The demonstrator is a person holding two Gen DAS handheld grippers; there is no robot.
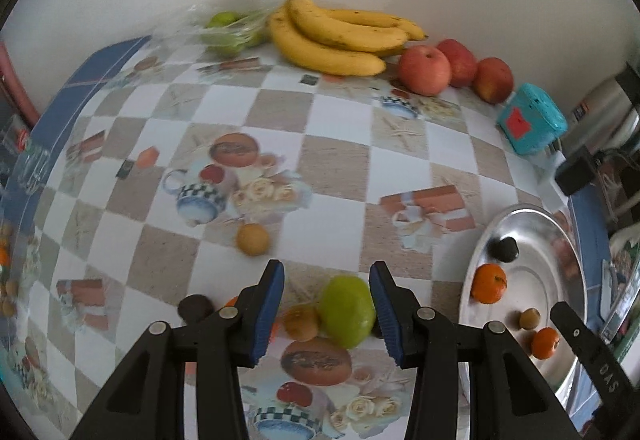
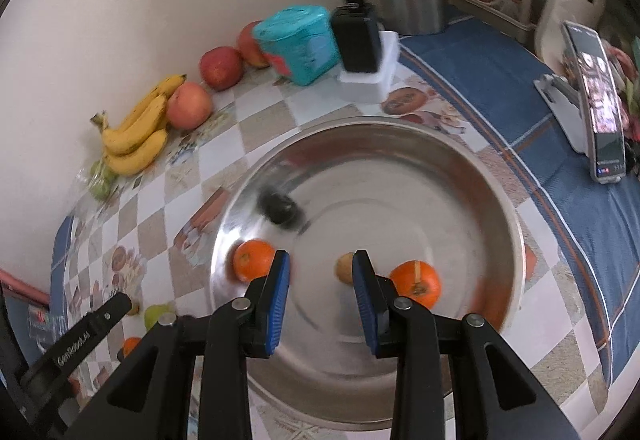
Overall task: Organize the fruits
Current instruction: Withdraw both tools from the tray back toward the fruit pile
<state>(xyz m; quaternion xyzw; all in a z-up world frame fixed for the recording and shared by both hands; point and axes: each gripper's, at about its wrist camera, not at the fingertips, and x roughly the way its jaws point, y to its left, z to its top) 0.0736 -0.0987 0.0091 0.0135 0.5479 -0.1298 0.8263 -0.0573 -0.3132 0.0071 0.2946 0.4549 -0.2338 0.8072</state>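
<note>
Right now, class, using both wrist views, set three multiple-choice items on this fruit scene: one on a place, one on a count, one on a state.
1. Where is the dark, blurred fruit?
A. in the round silver metal tray
B. on the bunch of yellow bananas
C. in the right gripper

2. How many small orange tangerines lie in the tray?
A. one
B. two
C. four

3. How is the left gripper?
A. shut on an apple
B. out of view
C. open, its jaws either side of the green round fruit

Answers: 1 A, it sits on the tray's floor. 2 B, one at the left rim, another near the right finger. 3 C, a gap shows between the fruit and the left jaw.
</note>
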